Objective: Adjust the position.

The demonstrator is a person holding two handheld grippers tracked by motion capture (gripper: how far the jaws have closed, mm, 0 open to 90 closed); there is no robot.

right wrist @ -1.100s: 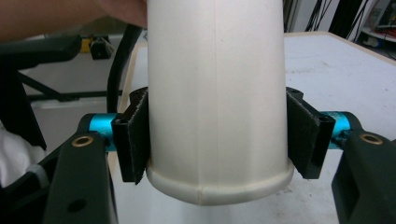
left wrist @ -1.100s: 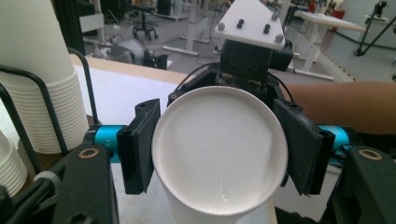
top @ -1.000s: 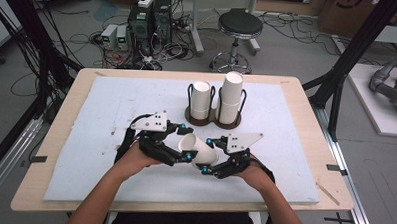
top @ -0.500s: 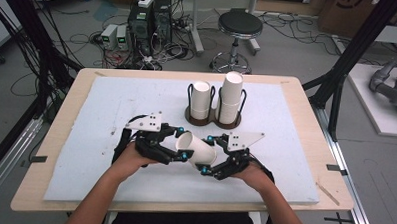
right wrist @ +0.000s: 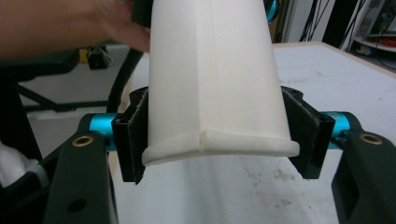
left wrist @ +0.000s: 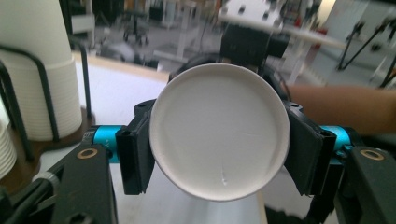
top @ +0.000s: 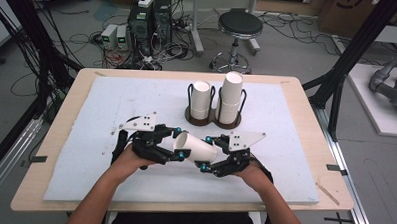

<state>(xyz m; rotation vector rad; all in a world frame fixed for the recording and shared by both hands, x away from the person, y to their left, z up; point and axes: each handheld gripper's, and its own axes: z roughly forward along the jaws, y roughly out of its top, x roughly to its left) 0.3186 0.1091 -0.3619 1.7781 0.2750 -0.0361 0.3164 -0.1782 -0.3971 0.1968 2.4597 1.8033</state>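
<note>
White paper cup (top: 196,148) at frame centre, above desk (top: 86,113). Left tool (top: 169,145) just re-closed, now gripping base; right tool (top: 205,153) easing, pads at rim. Likely handover leftward.

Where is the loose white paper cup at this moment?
In the high view the paper cup lies on its side above the white mat, front centre, between the left tongs and right tongs, in front of the cup holder.

High view looks down over my forearms onto the table (top: 85,138). My gripper views sit close, both sharing the paper cup (left wrist: 219,130).
</note>
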